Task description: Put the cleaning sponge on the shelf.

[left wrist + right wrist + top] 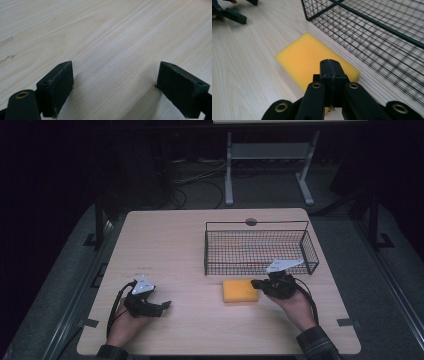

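A flat yellow sponge (240, 291) (312, 60) lies on the wooden table (175, 250), just in front of a black wire basket (257, 231) (374, 25). My right gripper (256, 283) (332, 67) hovers over the sponge's right end, its jaws pressed together with nothing between them. Over at the table's front left, my left gripper (167, 305) (115, 82) is held low above bare wood, its jaws wide apart and empty. The right gripper view also catches that left gripper (235, 15) far off at its top left.
The basket looks empty and stands at the right back of the table. A small round grommet (251, 222) sits at the table's far edge. Behind the table, the legs of a white stand (229, 175) and cables rest on the dark floor.
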